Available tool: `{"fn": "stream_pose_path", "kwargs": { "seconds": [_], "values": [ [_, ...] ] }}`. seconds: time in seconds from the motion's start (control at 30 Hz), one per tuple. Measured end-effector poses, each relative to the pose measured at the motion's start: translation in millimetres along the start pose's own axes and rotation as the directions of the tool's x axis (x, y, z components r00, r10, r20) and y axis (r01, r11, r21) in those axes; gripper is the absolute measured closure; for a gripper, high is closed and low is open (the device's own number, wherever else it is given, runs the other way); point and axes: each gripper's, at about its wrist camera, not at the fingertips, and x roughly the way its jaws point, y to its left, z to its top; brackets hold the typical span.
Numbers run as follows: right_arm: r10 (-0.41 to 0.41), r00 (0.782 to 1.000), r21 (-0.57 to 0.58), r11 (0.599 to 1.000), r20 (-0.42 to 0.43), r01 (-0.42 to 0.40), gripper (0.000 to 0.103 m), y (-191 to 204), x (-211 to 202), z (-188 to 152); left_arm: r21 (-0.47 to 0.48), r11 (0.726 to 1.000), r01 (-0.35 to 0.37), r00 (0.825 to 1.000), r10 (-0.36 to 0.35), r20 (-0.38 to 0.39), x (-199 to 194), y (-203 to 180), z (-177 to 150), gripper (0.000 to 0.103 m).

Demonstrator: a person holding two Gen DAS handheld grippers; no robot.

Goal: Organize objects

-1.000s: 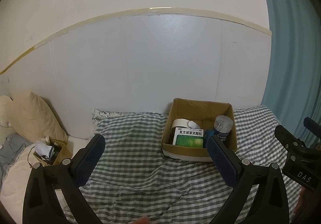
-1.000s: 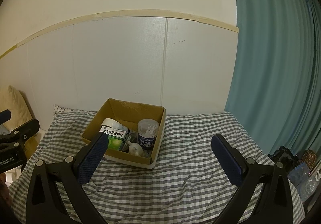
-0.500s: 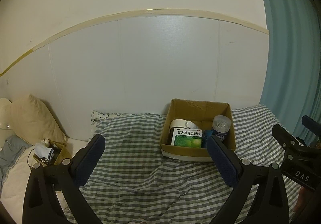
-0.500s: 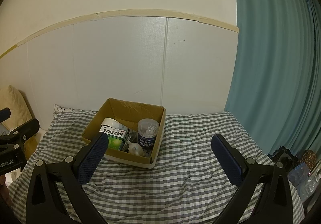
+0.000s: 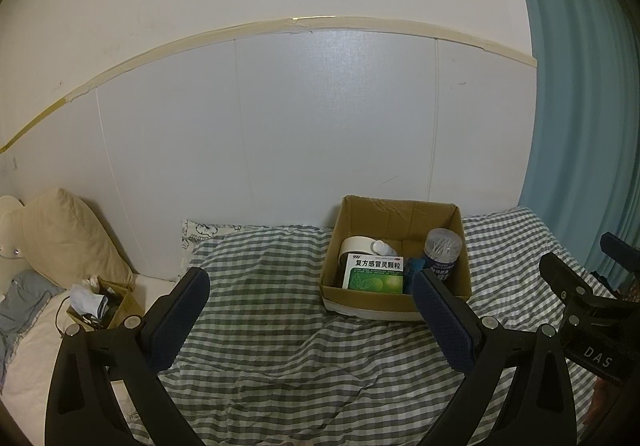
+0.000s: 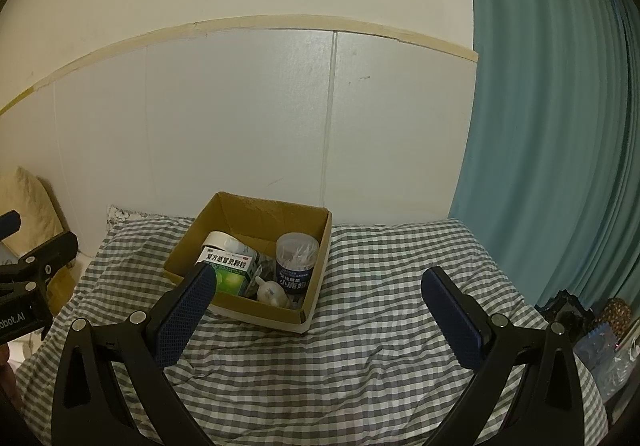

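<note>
Ahead of both grippers, an open brown cardboard box [image 6: 256,266] sits on the grey-and-white checked bedspread [image 6: 360,346]. Inside it stand a green-and-white medicine carton [image 6: 230,272], a clear round tub of cotton swabs [image 6: 297,260], a roll of pale tape [image 5: 356,248] and a small white bottle [image 6: 270,292].

The left gripper [image 5: 310,316] and right gripper [image 6: 320,310] both hover short of the box, jaws spread wide, holding nothing.

No loose item shows on the bedspread. This fits either a finished gathering or a box about to be unpacked, so I cannot judge the next move.
</note>
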Motion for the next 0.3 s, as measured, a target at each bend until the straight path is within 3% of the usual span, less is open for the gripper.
{"fn": "stream_pose_path", "kwargs": {
  "seconds": [0.3],
  "values": [
    [-0.006,1.0,-0.003,1.0,0.001,0.006,0.0,0.9,0.1,-0.3,0.0,1.0,0.001,1.0,-0.001,0.001,-0.2,0.9,-0.8,0.0]
  ]
}}
